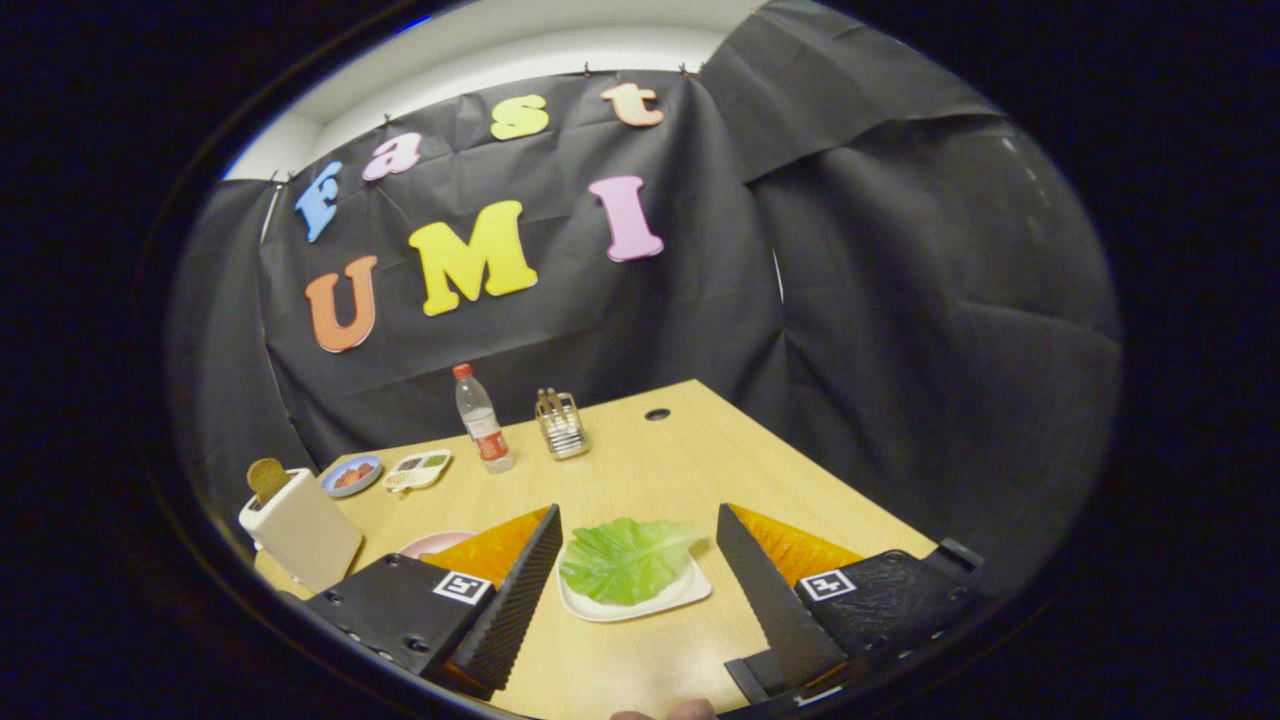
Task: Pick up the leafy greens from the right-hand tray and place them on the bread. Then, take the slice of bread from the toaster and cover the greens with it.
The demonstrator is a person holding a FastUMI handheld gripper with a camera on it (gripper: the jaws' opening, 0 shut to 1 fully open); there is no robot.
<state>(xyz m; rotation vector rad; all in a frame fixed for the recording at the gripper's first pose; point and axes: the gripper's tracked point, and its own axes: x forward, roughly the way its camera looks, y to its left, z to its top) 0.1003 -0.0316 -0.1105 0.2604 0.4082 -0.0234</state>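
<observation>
fingers wide apart on gripper (632, 575), greens (625, 558) on tray (640, 602) between them at 12 o'clock. best lowered straight, pinching the leaf mid-rib gently. toaster (300, 528) at 10 o'clock.

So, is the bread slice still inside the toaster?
Yes, in. The bread slice stands upright, poking out of the toaster slot. The claw is open around the greens.

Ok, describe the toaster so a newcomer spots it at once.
On the wooden table, look beyond the open tool's left finger, at the table's near-left corner. The toaster is a white box with a brown bread slice sticking from its top, unlike the flat dishes behind it.
</observation>
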